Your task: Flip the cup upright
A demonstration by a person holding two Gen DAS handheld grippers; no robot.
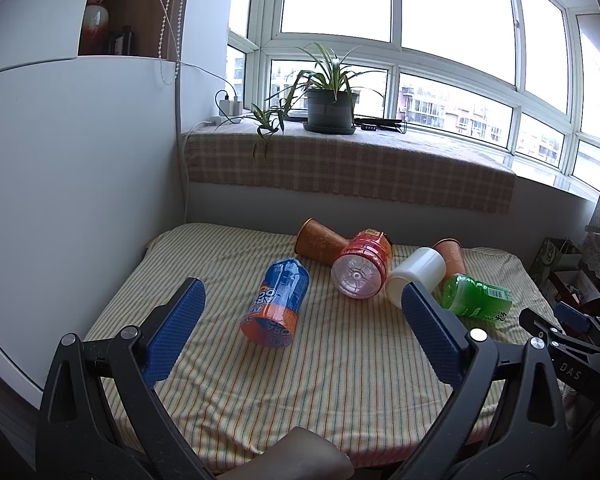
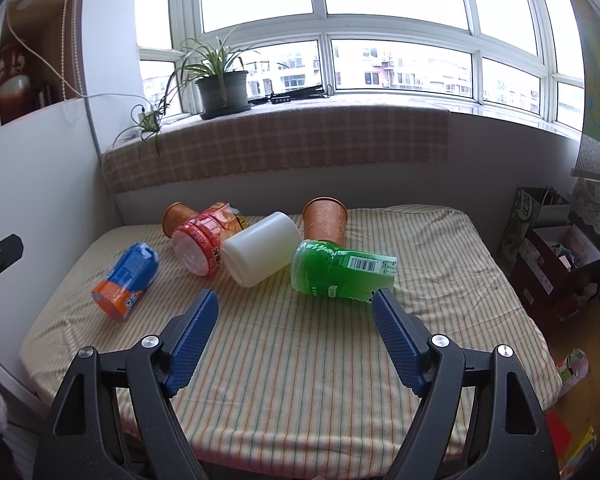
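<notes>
The cups I must right are scattered across the middle of both frames on the yellow striped cloth-covered bench: a blue-and-orange labelled plastic cup on its side at centre left, a red clear-bottomed plastic cup tipped toward me against a brown paper cup lying behind it, a plain white plastic cup on its side, a green translucent plastic cup lying at right, and a second brown paper cup behind it, which I judge to be mouth-down. My left hand-held gripper hangs spread wide with nothing between its blue pads, framing the blue-and-orange cup but well short of it; my right hand-held gripper is equally wide and empty, just short of the green cup. I judge this the approach step: nothing is grasped. Next I would need to close across one cup's wall, lift, and rotate it mouth-up.
</notes>
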